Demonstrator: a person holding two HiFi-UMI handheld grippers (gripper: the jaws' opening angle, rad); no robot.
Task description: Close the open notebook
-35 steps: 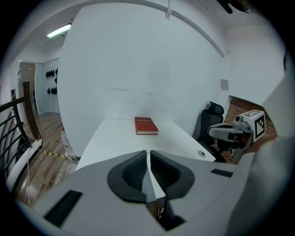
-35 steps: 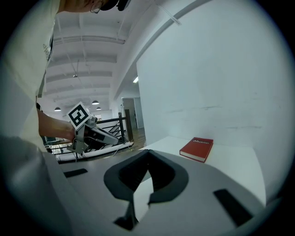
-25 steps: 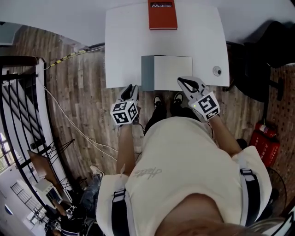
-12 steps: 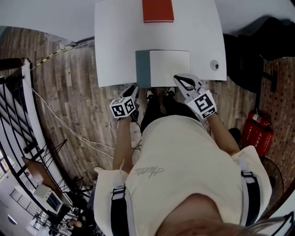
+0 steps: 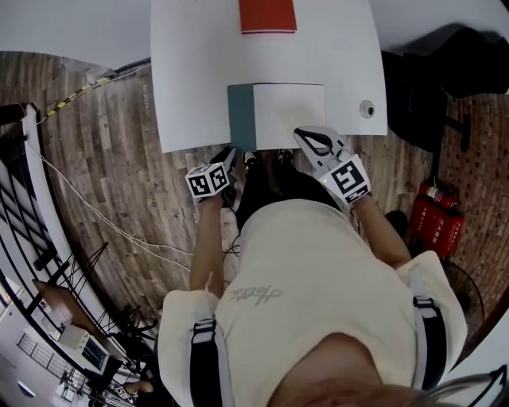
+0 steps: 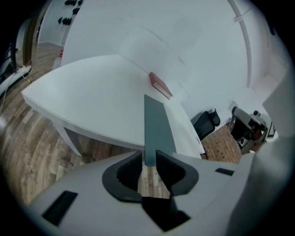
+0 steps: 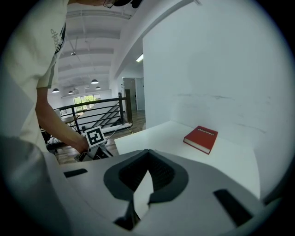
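The open notebook (image 5: 288, 115) lies at the front edge of the white table (image 5: 191, 79), its teal cover (image 5: 240, 117) spread to the left and a blank white page to the right. My left gripper (image 5: 231, 153) sits at the table edge by the cover's near corner. In the left gripper view the jaws (image 6: 147, 159) stand a narrow gap apart, and the teal cover (image 6: 156, 126) runs away from that gap. My right gripper (image 5: 300, 133) hovers over the page's near edge. Its tips (image 7: 147, 151) meet, with only white showing behind them.
A red book (image 5: 267, 16) lies at the table's far edge, also in the right gripper view (image 7: 200, 138). A small round object (image 5: 366, 109) sits near the right edge. A black chair (image 5: 429, 87) and a red cylinder (image 5: 433, 222) stand on the wooden floor to the right.
Both grippers have moved forward. The left one now reaches the table edge at the teal cover, and the right one's tips are further over the page. The notebook has not moved.
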